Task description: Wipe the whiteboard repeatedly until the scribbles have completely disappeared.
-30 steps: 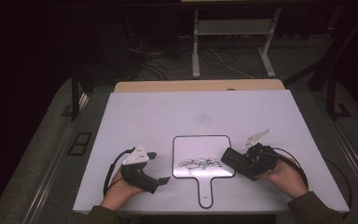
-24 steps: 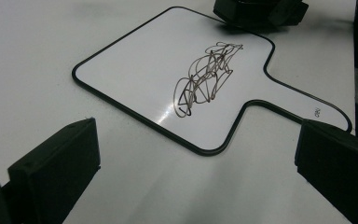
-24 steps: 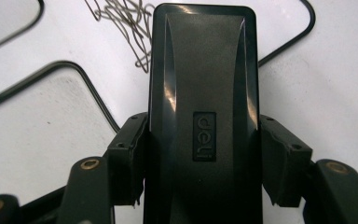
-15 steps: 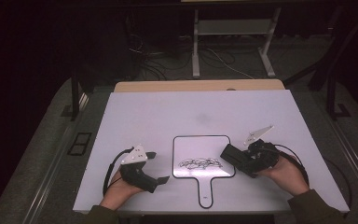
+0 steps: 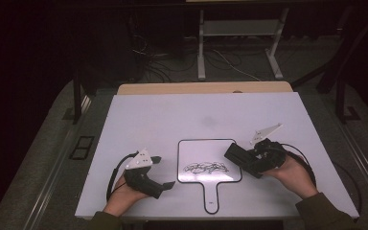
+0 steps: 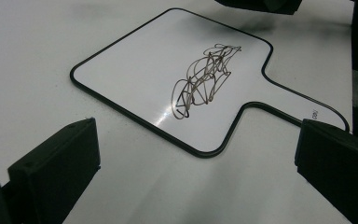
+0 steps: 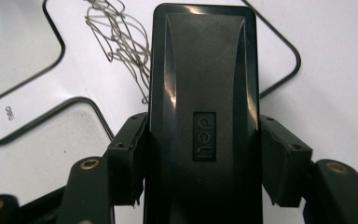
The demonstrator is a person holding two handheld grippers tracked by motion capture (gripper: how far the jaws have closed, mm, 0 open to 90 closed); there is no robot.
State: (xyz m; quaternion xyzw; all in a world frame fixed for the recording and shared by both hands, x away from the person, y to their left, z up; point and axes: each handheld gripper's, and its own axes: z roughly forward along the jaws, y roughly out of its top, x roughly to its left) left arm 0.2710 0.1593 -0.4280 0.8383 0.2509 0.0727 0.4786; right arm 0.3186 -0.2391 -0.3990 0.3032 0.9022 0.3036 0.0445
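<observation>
Your right tool (image 5: pixel 242 158) is clamped on the eraser (image 7: pixel 204 116), 1 jaw on each long side, and hangs just over the right edge of the board (image 5: pixel 191 148). The board lies flat on the counter (image 5: pixel 172 115), handle toward you, with the scribble (image 5: pixel 206 167) across its middle. Your left tool (image 5: pixel 160 179) rests on the counter just left of the board, jaws wide apart and empty.

To wipe well, set the eraser's underside flat on the board, not on an edge, then drag it left across the scribble in 1 steady pass. The board will likely slide under that push, so first pin its handle (image 6: pixel 303 105) or near corner with the left tool. Repeat over any leftover ink.
</observation>
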